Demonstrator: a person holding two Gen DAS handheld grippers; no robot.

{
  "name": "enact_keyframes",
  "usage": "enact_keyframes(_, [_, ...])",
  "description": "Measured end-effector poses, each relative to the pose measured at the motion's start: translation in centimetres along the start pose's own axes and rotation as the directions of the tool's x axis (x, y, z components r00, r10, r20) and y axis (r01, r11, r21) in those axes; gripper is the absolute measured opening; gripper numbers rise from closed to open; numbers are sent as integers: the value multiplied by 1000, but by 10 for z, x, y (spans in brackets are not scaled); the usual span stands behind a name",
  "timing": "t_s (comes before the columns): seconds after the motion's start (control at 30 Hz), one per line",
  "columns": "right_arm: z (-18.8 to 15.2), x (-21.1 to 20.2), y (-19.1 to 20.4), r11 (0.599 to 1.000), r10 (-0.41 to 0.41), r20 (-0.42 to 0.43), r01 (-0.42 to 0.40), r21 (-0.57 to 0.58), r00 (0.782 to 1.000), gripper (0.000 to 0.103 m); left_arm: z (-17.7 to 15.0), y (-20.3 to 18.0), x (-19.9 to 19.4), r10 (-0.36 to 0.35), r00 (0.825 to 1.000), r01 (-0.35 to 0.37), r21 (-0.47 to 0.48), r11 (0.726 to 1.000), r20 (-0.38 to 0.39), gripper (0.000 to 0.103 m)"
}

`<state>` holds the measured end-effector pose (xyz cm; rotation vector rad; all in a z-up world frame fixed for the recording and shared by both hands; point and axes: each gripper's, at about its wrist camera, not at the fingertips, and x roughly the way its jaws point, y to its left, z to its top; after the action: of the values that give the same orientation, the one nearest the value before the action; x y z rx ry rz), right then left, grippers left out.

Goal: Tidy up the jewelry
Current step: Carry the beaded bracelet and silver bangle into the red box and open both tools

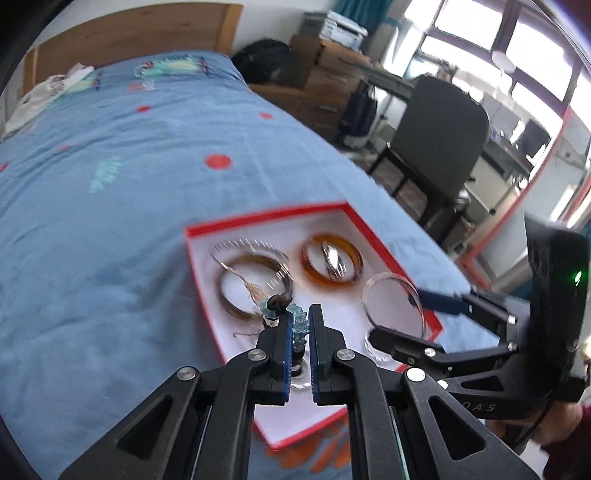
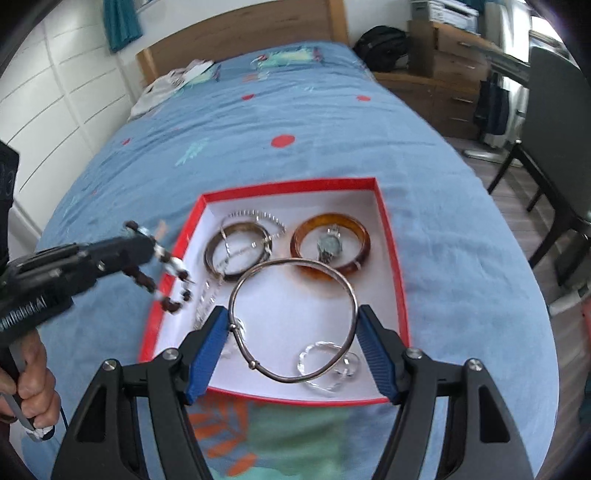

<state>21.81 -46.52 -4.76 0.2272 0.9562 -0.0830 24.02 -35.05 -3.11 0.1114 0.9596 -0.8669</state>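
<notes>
A: Nearest the lens, low in the left wrist view, the left claw [image 1: 298, 325] is nipped shut on a bead bracelet [image 1: 300, 326], pale blue and dark beads hanging over the red box [image 1: 266, 216].

B: And the right claw [image 2: 291, 325]?

A: Spread wide but loaded: its blue fingers [image 2: 207, 350] press the outer edges of a thin metal bangle [image 2: 291, 319], held above the box's lower centre.

B: So the step is placing?

A: I'd judge so. Next, each piece wants lowering onto bare white floor, clear of the amber bangle [image 2: 330, 245] with the watch [image 2: 330, 245] inside it at upper right.

B: Surroundings?

A: A blue bedspread [image 2: 295, 122]; wooden headboard [image 2: 240, 26] top centre, chair [image 2: 554, 122] at right.
</notes>
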Motion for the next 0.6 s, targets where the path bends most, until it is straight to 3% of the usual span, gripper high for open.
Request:
enact_keyframes(0.3, [-6, 28, -12, 980, 78, -105, -96, -177, 991, 68, -20, -8, 38, 30, 995, -29, 9, 1000, -92, 8])
enact_keyframes(0.6, [-2, 42, -8, 942, 54, -164, -105, -319, 985, 69, -33, -6, 48, 48, 992, -48, 9, 999, -118, 8])
